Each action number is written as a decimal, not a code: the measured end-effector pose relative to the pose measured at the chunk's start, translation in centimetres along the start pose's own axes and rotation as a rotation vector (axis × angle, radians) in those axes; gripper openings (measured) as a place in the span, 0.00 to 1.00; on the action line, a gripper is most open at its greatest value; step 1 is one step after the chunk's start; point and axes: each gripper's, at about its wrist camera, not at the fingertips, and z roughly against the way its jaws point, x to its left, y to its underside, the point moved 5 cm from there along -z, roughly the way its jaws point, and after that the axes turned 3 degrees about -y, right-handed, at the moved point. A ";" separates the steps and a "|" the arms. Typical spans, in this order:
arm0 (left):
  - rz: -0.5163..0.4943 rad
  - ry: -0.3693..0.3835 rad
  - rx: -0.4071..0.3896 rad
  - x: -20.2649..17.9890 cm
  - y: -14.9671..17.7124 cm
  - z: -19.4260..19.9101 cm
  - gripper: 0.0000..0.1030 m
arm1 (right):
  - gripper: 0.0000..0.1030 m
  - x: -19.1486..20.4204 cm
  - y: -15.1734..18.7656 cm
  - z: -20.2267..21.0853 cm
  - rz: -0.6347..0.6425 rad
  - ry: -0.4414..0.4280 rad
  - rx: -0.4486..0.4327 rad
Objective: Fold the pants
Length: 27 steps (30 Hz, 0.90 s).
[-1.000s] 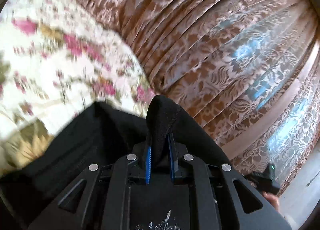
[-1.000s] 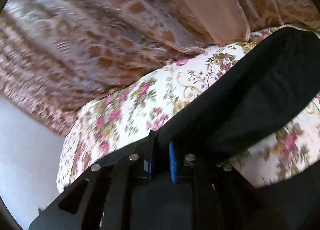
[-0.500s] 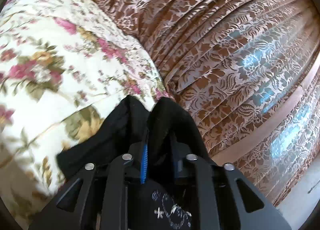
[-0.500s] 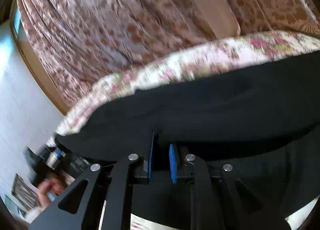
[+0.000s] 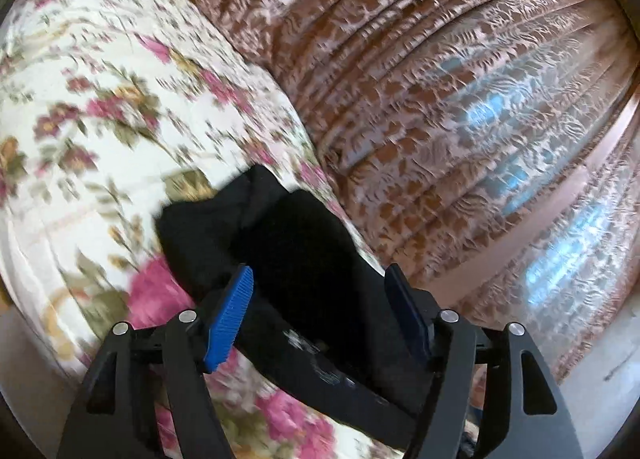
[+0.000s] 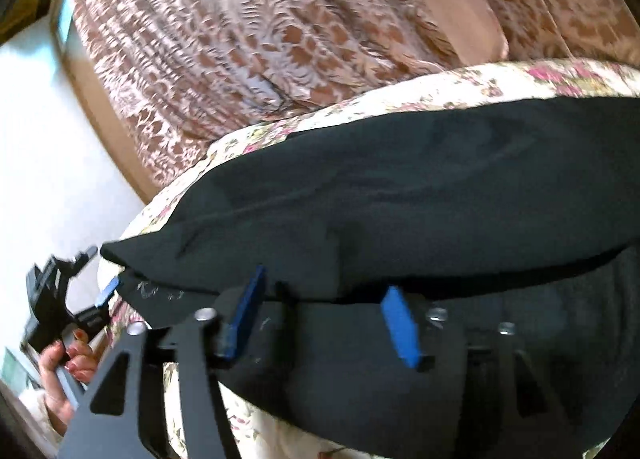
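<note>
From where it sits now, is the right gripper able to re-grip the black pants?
Probably yes. The right gripper has just been opening, and the folded edge of the black pants lies on the floral bedspread directly ahead of its parted jaws, nothing between.

Two handheld grippers show black frames with triangular cut-outs, silver screw heads and ribbed blue pads [image 5: 230,315] on their fingers. A hand [image 6: 68,359] with red-painted nails and a pale sleeve [image 6: 36,407] wraps the handle of the left gripper [image 6: 102,291].
</note>
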 end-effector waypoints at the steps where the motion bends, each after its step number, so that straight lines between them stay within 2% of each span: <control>1: 0.015 0.026 0.017 -0.3 0.3 -0.1 0.65 | 0.63 0.0 0.1 0.1 -0.001 0.000 -0.001; 4: 0.043 0.068 0.072 -1.2 1.3 -0.6 0.65 | 0.63 -0.5 0.1 0.5 -0.058 -0.022 -0.004; 7: 0.020 0.083 0.089 -2.4 1.6 -1.2 0.65 | 0.66 -1.5 -0.6 1.7 -0.167 -0.059 -0.019; 11: 0.009 0.054 0.068 -2.8 0.8 -2.2 0.65 | 0.70 -3.8 -1.5 3.6 -0.308 -0.050 -0.064; 14: 0.038 -0.017 0.072 -1.7 -0.1 -3.7 0.64 | 0.70 -5.8 -2.0 4.6 -0.405 -0.041 -0.083; 15: 0.048 -0.030 0.081 -1.3 -0.3 -4.1 0.61 | 0.69 -6.6 -2.1 5.0 -0.441 -0.039 -0.091; 17: 0.067 -0.043 0.093 -0.8 -0.5 -4.5 0.48 | 0.66 -7.9 -2.4 5.6 -0.509 -0.049 -0.115; 18: 0.075 -0.041 0.092 -0.6 -0.7 -4.6 0.45 | 0.64 -8.9 -2.6 6.0 -0.559 -0.059 -0.134; 20: 0.084 -0.041 0.084 -0.4 -1.1 -4.6 0.31 | 0.54 -10.4 -2.8 6.6 -0.631 -0.064 -0.164; 21: 0.075 -0.056 0.089 -0.3 -1.3 -4.7 0.28 | 0.40 -11.5 -2.9 6.8 -0.671 -0.047 -0.174; 22: 0.066 -0.065 0.096 -0.4 -1.4 -4.9 0.19 | 0.25 -12.5 -3.0 6.9 -0.702 -0.028 -0.171; 23: 0.059 -0.067 0.101 -0.5 -1.6 -5.1 0.12 | 0.17 -13.7 -3.1 6.9 -0.742 -0.003 -0.163; 24: 0.044 -0.067 0.108 -0.9 -1.9 -5.3 0.12 | 0.08 -14.2 -3.3 6.9 -0.763 -0.001 -0.161; 27: 0.018 -0.053 0.106 -2.0 -3.1 -5.4 0.07 | 0.07 -13.7 -4.9 8.1 -0.758 -0.041 -0.191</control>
